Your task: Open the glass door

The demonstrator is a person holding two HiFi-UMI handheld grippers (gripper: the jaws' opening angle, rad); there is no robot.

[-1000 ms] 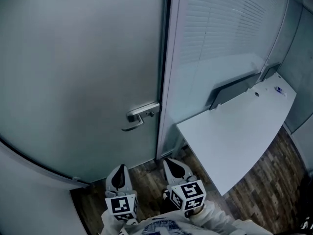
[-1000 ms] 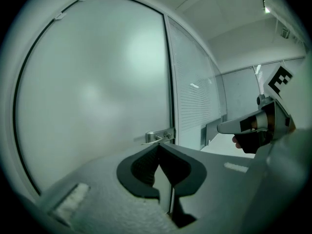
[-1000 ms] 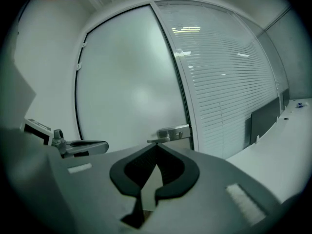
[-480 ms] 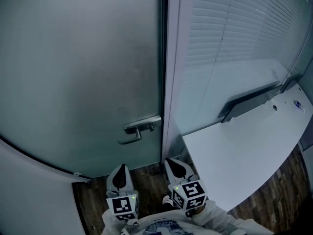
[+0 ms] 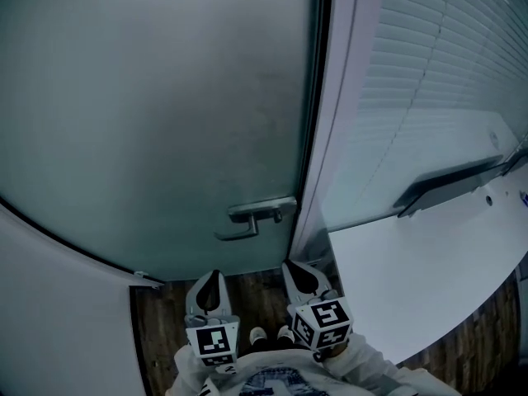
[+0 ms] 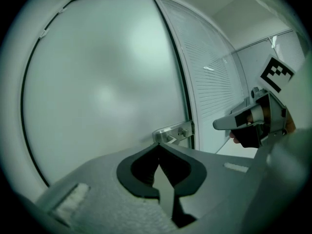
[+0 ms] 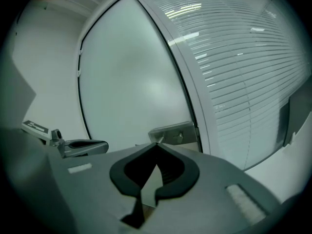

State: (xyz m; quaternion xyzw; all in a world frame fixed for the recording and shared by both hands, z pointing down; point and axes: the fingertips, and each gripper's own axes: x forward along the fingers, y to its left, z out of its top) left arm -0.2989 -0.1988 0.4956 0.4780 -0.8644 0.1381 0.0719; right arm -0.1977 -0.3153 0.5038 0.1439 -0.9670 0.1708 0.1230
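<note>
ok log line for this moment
stage: pre-contact | left gripper: shut, empty | right gripper: shut, empty | door handle: untouched | glass door: closed

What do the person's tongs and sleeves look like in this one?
The left tongs and right tongs are pale grey tapered shells with black inner pads. Each carries a white cube of black square markers. The sleeves are light-coloured.

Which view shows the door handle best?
The head view: the door handle shows whole, lever and plate. Both gripper views show mostly its plate, with the lever out of sight.
</note>
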